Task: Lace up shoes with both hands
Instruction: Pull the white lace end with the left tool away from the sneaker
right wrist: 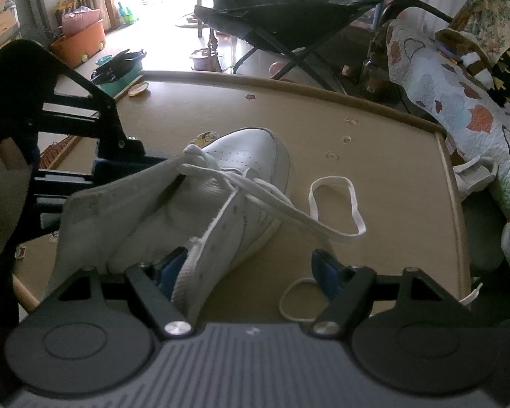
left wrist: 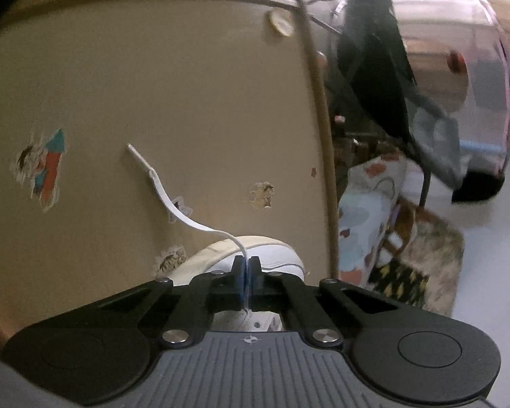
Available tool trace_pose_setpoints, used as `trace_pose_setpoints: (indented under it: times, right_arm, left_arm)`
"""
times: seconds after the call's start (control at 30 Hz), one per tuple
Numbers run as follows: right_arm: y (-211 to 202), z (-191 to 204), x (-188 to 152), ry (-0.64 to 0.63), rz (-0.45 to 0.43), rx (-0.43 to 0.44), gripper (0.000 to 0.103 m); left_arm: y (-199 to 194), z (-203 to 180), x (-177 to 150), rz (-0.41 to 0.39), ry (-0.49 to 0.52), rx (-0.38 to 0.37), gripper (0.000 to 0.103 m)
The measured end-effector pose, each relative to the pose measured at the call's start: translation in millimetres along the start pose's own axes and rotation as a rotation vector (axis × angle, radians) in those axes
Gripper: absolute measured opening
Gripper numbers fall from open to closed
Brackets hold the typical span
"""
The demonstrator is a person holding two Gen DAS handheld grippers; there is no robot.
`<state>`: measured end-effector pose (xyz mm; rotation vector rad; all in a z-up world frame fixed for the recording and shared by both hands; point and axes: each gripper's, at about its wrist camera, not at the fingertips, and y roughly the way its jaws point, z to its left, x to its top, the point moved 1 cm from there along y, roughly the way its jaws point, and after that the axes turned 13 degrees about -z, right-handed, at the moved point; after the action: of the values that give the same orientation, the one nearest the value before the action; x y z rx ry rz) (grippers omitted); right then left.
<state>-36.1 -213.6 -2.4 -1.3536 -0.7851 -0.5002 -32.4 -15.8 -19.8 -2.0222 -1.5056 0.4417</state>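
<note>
- Lying on its side on a tan tabletop with a raised wooden rim (right wrist: 391, 183), the white leather high-top sneaker (right wrist: 241, 156) points its toe away from the right wrist camera, and its grey fabric tongue (right wrist: 119, 210) is folded out toward the left.
- Flat white cotton shoelace (left wrist: 159, 190) is pinched in the left gripper (left wrist: 245, 267), whose blue-padded jaws are pressed together on it; the free end trails up across the table to a stiff tip.
- The right gripper (right wrist: 251, 265) stands wide apart, holding nothing; one finger sits close against the sneaker's eyelet edge, the other over a slack lace loop (right wrist: 336, 204) on the table.
- The lace should be light, limp and fairly slippery, so it is probably best taken near the stiff tip for threading; mid-length it will sag and twist.
- The sneaker looks light enough to slide when the lace is pulled, so steadying the upper near the eyelets seems wise.
- Peeling cartoon stickers (left wrist: 46, 166) dot the table and are no obstacle.
- Off the table stand a black folding chair (right wrist: 289, 10), a patterned quilt (right wrist: 452, 102) and an orange toy bin (right wrist: 81, 42), all clear of the work.
- Crossed laces and the loose loop could snag a finger.
</note>
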Motion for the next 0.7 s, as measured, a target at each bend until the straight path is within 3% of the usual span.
trace_pose_setpoints:
  times: [0.7]
  right_arm:
    - [3.0, 0.2, 4.5, -0.004, 0.004, -0.008, 0.080]
  left_arm:
    - [9.3, 0.1, 23.0, 0.016, 0.203, 0.028, 0.002]
